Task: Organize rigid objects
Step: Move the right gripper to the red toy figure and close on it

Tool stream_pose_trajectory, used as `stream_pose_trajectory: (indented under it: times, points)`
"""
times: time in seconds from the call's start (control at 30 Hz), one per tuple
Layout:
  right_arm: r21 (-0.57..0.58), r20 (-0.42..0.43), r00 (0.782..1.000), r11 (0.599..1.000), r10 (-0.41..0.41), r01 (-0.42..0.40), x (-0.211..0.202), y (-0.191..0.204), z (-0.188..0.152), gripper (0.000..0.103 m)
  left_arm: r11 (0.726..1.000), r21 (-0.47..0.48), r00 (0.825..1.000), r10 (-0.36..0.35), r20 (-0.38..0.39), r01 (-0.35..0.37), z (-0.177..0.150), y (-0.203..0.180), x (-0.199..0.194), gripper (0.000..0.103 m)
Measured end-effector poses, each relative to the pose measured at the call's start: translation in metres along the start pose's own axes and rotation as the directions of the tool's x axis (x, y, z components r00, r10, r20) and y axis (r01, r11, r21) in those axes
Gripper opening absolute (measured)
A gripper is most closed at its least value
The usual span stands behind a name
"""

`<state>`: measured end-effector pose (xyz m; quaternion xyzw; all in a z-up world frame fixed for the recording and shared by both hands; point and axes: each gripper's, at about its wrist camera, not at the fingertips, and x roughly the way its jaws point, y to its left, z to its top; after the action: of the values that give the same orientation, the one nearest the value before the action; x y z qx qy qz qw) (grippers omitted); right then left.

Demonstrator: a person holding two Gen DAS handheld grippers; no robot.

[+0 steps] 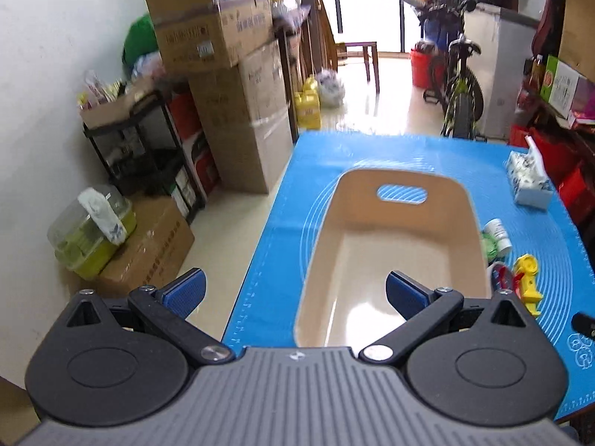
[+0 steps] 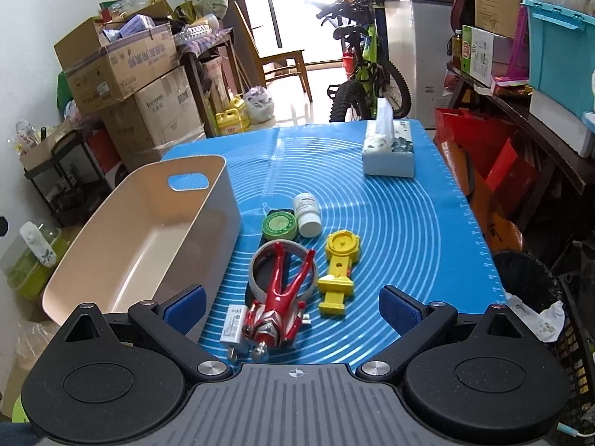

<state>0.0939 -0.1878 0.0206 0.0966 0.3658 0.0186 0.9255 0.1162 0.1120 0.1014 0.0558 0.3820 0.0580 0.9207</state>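
A beige plastic bin [image 2: 208,200] stands on the blue mat [image 2: 409,223], nothing in it; the left wrist view shows the bin [image 1: 327,230] from above. To its right lie a red and silver action figure [image 2: 279,312] across a tape ring [image 2: 256,278], a white charger [image 2: 232,329], a yellow toy [image 2: 338,271], a green round tin [image 2: 279,225] and a white bottle [image 2: 308,215]. My right gripper [image 2: 292,306] is open above the figure. My left gripper [image 1: 295,290] is open over the bin's near left edge. The yellow toy [image 1: 526,278] and the bottle [image 1: 498,232] show in the left wrist view.
A tissue box [image 2: 388,150] sits at the mat's far right. Stacked cardboard boxes [image 2: 122,85] and a black shelf [image 1: 141,141] line the left wall. A bicycle [image 2: 368,74] and a wooden chair [image 2: 282,63] stand beyond the table. Red bags [image 2: 494,171] crowd the right side.
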Motion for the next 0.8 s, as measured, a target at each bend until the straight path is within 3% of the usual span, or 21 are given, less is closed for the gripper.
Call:
stream_pose_trajectory:
  times: [0.27,0.37,0.63,0.73,0.8]
  points:
    - [-0.009,-0.030,0.997,0.998,-0.067,0.067,0.036,0.008,0.003,0.098,0.995,-0.084,0.997,-0.065,-0.049,0.061,0.000,0.035,0.047,0.101]
    - [-0.010,-0.044,0.995,0.996,-0.088,0.087,0.048,0.010,0.003,0.098,0.990,-0.114,0.994,-0.092,-0.062,0.085,0.005,0.038,0.063,0.085]
    - [-0.011,-0.123,0.989,0.997,-0.083,0.083,0.085,0.020,-0.003,0.091,0.990,-0.097,0.987,-0.108,-0.115,0.097,-0.002,0.034,0.101,0.085]
    - [-0.024,-0.131,0.986,0.995,-0.098,0.096,0.093,0.024,-0.005,0.090,0.992,-0.093,0.984,-0.102,-0.147,0.089,-0.008,0.036,0.113,0.076]
    - [-0.019,-0.142,0.985,0.995,-0.103,0.101,0.098,0.025,-0.005,0.090,0.985,-0.117,0.976,-0.147,-0.158,0.129,-0.013,0.038,0.117,0.070]
